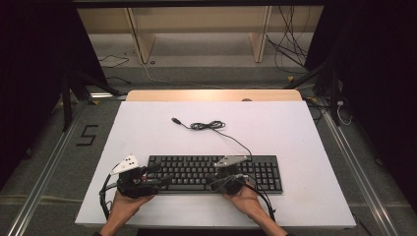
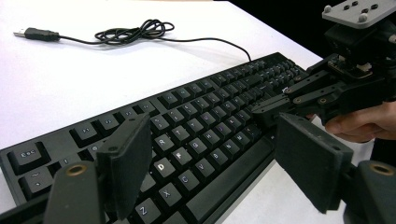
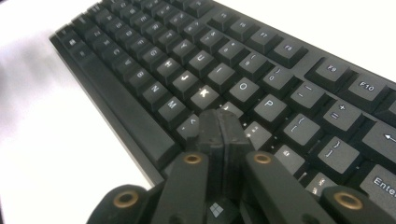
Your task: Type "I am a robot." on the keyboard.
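Observation:
A black keyboard (image 1: pixel 216 173) lies near the front of the white tabletop (image 1: pixel 147 132). Its thin cable runs back to a loose coil (image 1: pixel 206 126) and ends in a USB plug (image 1: pixel 174 120). My left gripper (image 1: pixel 161 175) is open at the keyboard's left end, its two pads (image 2: pixel 126 163) spread over the letter keys (image 2: pixel 187 135) with nothing between them. My right gripper (image 1: pixel 211 180) is shut and empty. In the right gripper view its tip (image 3: pixel 222 126) rests at or just above the keys (image 3: pixel 210 60) near M and the comma key. The left gripper view also shows the right gripper (image 2: pixel 280 105), the coil (image 2: pixel 135 31) and the plug (image 2: pixel 37 33).
A wooden strip (image 1: pixel 214 95) borders the tabletop's far edge. Beyond it stand a shelf frame (image 1: pixel 196 29) and loose floor cables (image 1: pixel 290 49). Metal rails run along both sides, and a "5" mark (image 1: pixel 87 135) is on the floor at the left.

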Motion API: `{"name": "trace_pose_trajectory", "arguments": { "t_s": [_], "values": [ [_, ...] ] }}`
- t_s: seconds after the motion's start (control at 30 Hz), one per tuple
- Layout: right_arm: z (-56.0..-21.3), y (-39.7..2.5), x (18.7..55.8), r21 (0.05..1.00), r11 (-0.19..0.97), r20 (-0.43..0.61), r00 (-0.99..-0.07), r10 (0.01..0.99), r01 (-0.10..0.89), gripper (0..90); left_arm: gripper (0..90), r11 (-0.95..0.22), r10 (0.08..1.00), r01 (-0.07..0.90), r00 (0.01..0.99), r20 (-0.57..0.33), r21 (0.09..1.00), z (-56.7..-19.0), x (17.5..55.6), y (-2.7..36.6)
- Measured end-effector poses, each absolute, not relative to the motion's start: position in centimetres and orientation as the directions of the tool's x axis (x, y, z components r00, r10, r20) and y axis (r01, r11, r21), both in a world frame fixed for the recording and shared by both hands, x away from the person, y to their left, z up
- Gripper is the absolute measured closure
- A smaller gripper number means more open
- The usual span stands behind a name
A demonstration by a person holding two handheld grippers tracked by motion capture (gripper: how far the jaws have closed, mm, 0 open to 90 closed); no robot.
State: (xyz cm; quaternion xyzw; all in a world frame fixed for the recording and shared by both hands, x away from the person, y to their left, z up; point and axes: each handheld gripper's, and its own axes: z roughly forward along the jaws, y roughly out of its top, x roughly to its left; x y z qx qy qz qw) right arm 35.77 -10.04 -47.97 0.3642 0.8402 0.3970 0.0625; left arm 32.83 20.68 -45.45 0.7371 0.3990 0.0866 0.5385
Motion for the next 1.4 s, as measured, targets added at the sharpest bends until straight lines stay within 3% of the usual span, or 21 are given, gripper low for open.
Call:
{"name": "trace_pose_trajectory", "arguments": {
  "t_s": [0.4, 0.57, 0.73, 1.4],
  "values": [
    [-45.7, -13.3, 34.9, 0.793, 0.281, 0.249, -0.709, 0.660, 0.540, 61.6, 26.0, -0.100, 0.672, 0.488, 0.676, -0.303, 0.867, -45.4, 32.7, 20.6],
    [-45.0, -14.4, 34.4, 0.818, 0.253, 0.243, -0.710, 0.661, 0.516, 48.1, 25.5, -0.103, 0.667, 0.487, 0.680, -0.303, 0.868, -45.4, 32.7, 20.6],
    [-44.5, -15.7, 33.5, 0.848, 0.231, 0.216, -0.709, 0.671, 0.477, 41.2, 25.2, -0.098, 0.665, 0.487, 0.681, -0.307, 0.868, -45.4, 32.7, 20.8],
    [-44.1, -19.5, 31.2, 0.871, 0.182, 0.195, -0.660, 0.726, 0.457, 31.9, 24.2, -0.108, 0.655, 0.493, 0.688, -0.311, 0.863, -45.5, 32.4, 20.7]
  ]
}}
